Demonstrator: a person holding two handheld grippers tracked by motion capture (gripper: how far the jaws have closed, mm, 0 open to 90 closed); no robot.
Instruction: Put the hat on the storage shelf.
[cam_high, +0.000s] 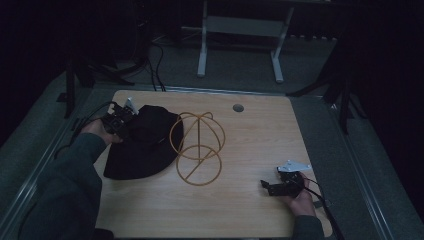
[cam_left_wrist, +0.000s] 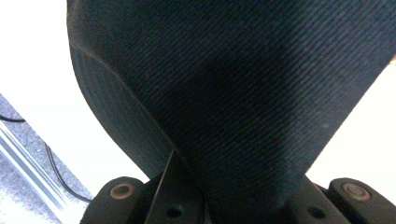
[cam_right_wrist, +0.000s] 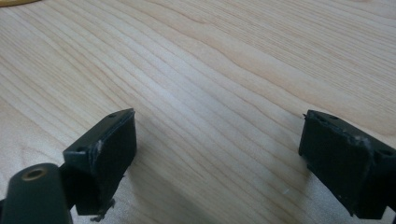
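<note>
On the left I have my left gripper (cam_high: 125, 119) clamped on the far-left edge of the black hat (cam_high: 145, 142), its jaws fully closed with the dark fabric bunched between them. The hat lies on the left part of the wooden table (cam_high: 250, 150), its right side touching the gold wire stand (cam_high: 197, 147), which sits near the middle. On the near right, my right gripper (cam_high: 272, 187) rests low over bare wood, jaws spread wide and holding nothing, well apart from the stand.

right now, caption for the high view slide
Left gripper pinches a black hat beside a wire stand; right gripper rests open.
</note>
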